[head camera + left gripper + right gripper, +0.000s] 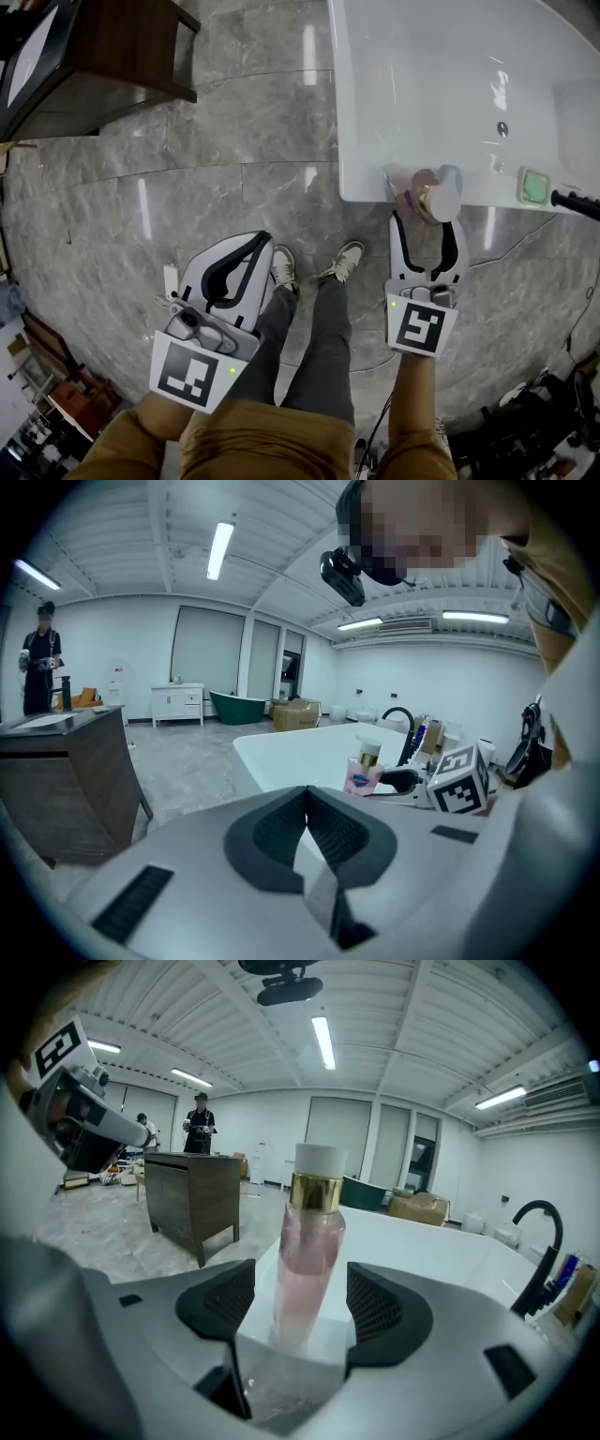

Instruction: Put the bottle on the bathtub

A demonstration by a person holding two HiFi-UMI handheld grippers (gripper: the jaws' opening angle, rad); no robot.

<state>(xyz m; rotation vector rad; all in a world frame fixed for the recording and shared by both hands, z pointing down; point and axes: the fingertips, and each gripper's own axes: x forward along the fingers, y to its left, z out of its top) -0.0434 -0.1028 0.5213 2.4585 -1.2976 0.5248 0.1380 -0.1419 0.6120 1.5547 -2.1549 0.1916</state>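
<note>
A pink bottle (433,194) with a gold collar and white cap stands upright on the near rim of the white bathtub (422,84). My right gripper (427,225) is open, one jaw on each side of the bottle. In the right gripper view the bottle (307,1260) rises between the pads (225,1299) with a small gap on both sides, and the bathtub (431,1246) lies behind it. My left gripper (240,266) is shut and empty, held low over the floor by the person's legs. Past the shut left gripper (307,797), its view shows the bottle (364,772) on the bathtub (300,747).
A dark wooden cabinet (112,52) stands at the far left on the grey marble floor. On the tub's right end are a black faucet (576,200) and a green object (534,186). The person's shoes (343,262) are just short of the tub. Another person (200,1124) stands far off.
</note>
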